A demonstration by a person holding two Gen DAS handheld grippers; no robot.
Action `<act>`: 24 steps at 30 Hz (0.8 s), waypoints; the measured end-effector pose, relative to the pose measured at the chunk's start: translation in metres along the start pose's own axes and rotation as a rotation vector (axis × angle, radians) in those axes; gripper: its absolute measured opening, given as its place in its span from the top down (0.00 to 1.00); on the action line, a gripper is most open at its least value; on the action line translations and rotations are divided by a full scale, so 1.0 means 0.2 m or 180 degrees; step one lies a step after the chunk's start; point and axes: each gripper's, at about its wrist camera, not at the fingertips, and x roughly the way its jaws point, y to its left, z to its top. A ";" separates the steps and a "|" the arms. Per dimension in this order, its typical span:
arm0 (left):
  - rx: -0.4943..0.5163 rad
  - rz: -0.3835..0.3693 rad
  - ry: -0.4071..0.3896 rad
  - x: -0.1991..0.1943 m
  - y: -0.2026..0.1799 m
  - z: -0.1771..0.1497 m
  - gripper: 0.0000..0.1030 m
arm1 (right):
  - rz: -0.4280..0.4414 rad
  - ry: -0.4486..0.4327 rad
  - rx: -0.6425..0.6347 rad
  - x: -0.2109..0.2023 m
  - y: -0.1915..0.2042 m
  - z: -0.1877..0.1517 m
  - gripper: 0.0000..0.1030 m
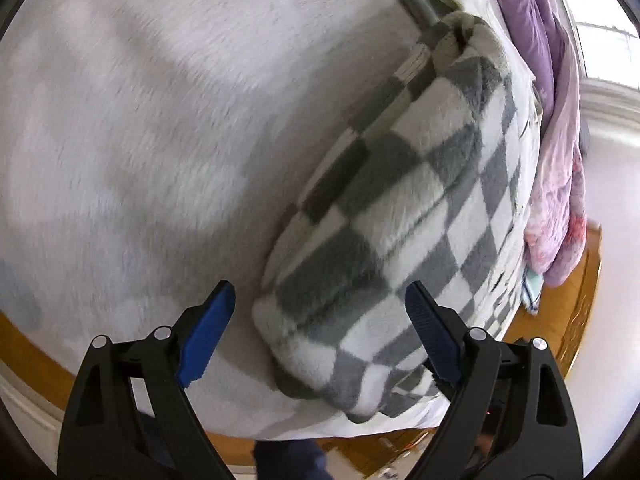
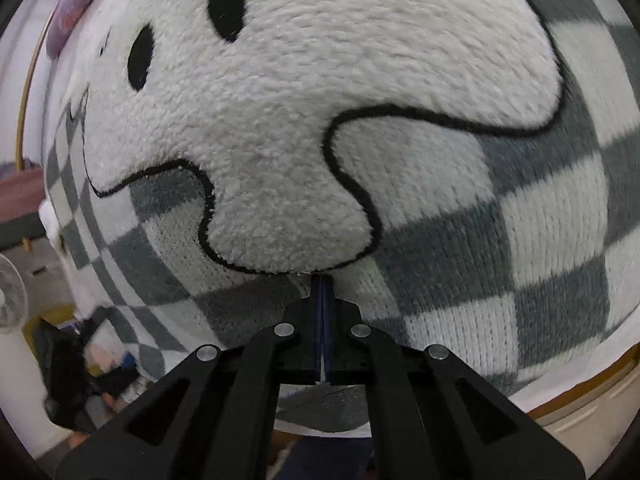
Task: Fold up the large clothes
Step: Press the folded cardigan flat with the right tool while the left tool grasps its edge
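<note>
A grey-and-white checkered fleece sweater (image 1: 404,216) lies folded in a thick bundle on a pale plush bed cover (image 1: 160,120). My left gripper (image 1: 320,300) is open and empty, its blue pads on either side of the bundle's near corner, just above it. In the right wrist view the same sweater (image 2: 520,240) fills the frame, with a fluffy white cartoon patch (image 2: 320,100) outlined in black and bearing two black oval eyes. My right gripper (image 2: 322,280) is shut on the sweater's fabric just below the patch's lower edge.
Purple and pink bedding (image 1: 556,160) is heaped beyond the sweater at the right. The bed's wooden edge (image 1: 576,312) runs along the near side. A white fan (image 2: 12,296) and dark clutter (image 2: 80,376) are on the floor at the left.
</note>
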 end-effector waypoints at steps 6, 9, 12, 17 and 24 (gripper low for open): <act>0.0298 0.0202 -0.0017 0.07 -0.05 0.17 0.15 | 0.0095 0.0006 0.0033 -0.01 -0.03 0.00 1.00; 0.0462 0.0268 -0.0010 0.10 -0.08 0.20 0.16 | 0.0131 0.0014 0.0011 -0.05 -0.12 0.00 1.00; 0.0557 0.0132 0.0014 0.09 -0.15 0.19 0.45 | 0.0176 0.0014 0.0035 -0.06 -0.24 0.00 1.00; 0.0609 0.0104 -0.0051 0.01 -0.18 0.15 0.71 | 0.0165 -0.0036 0.0004 -0.17 -0.28 -0.03 0.97; 0.0674 0.0002 0.0002 -0.05 -0.25 0.09 0.74 | 0.0317 -0.0317 -0.0603 -0.33 -0.06 -0.10 0.85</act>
